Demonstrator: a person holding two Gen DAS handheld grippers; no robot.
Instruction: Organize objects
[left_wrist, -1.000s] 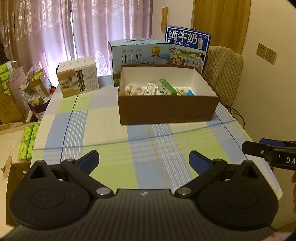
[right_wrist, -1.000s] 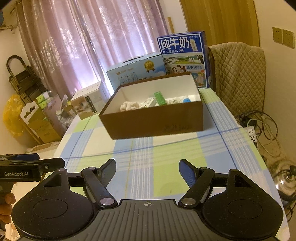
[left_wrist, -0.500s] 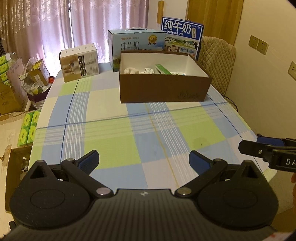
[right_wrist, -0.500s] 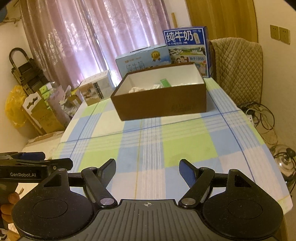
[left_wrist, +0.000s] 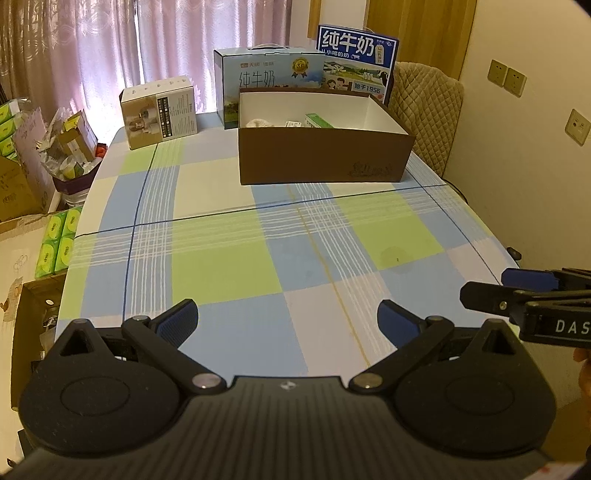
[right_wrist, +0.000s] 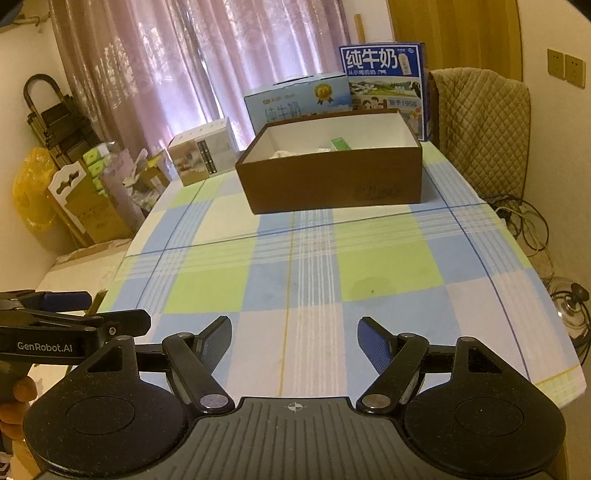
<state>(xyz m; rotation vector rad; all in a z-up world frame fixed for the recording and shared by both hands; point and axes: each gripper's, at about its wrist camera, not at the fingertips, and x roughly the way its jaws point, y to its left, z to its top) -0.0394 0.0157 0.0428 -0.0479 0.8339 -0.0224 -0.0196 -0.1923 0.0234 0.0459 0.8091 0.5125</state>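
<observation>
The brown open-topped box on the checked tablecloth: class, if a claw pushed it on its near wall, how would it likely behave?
The brown box is low and wide with a flat base, so it would probably slide rather than tip. It holds only a few small items, so it is likely light. The thin cardboard wall may flex, and the tablecloth might bunch.

Far ahead of the claw: pink curtains, quilted chair at right. Left of the claw, off the table: tissue packs, folded ladder, yellow bag. Right wall: sockets (two plates together).
</observation>
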